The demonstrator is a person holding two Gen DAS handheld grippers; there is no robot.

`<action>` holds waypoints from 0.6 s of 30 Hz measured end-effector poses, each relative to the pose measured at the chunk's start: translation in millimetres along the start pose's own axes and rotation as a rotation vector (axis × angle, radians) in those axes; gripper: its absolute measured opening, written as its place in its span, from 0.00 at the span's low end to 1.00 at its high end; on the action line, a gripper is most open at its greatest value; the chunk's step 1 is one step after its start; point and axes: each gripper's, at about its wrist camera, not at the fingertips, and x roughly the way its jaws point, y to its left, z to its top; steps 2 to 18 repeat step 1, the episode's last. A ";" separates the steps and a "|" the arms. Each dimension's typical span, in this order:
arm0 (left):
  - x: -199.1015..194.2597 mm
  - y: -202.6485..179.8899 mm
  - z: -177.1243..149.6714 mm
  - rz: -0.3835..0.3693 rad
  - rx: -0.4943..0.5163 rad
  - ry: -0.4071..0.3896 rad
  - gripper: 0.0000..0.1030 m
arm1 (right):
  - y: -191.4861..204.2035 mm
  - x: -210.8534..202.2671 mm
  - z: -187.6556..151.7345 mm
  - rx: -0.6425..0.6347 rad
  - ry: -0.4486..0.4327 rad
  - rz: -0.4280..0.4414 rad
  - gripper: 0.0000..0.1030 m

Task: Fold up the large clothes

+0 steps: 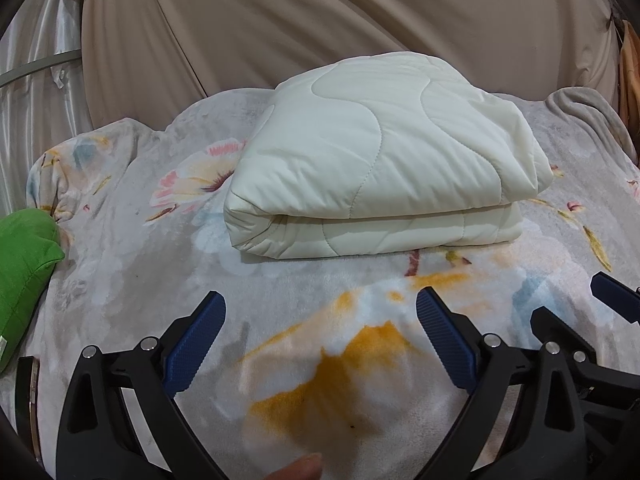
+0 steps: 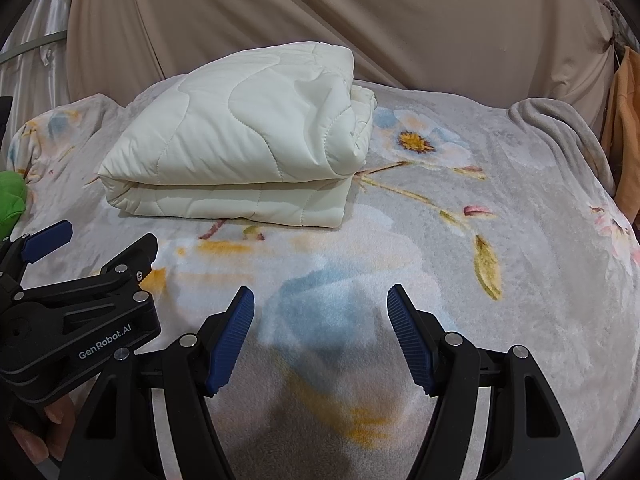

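There, on the flowered blanket (image 1: 120, 248) that covered the bed, lay the cream quilt (image 1: 384, 152), folded into a thick, tidy bundle with its rounded fold facing the cameras and its wavy stitching on top. It sat toward the far side of the bed, just in front of the beige curtain (image 1: 320, 20), and well apart from both grippers.

The left gripper (image 1: 320, 312) hung low over the near part of the blanket, its blue-padded fingers spread wide with nothing between them. The right gripper (image 2: 320, 304) was just beside it, also spread wide and empty, above a pale blue flower in the blanket's print. In the right wrist view the left gripper showed at the lower left edge, with the person's fingers (image 2: 52, 420) wrapped under it.

A green cushion (image 1: 24, 276) rested at the left edge of the bed. A grey fleece throw (image 2: 560, 132) was bunched at the far right corner, near an orange cloth (image 2: 624, 120) that hung by the curtain.
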 end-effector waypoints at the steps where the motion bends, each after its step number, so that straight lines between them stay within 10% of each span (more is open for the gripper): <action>1: 0.0 0.0 0.0 0.000 0.000 0.000 0.91 | 0.1 -0.1 0.2 0.000 -0.001 -0.002 0.65; 18: 0.0 0.0 0.0 0.000 0.000 0.000 0.91 | 0.1 -0.1 0.2 0.000 -0.001 -0.002 0.65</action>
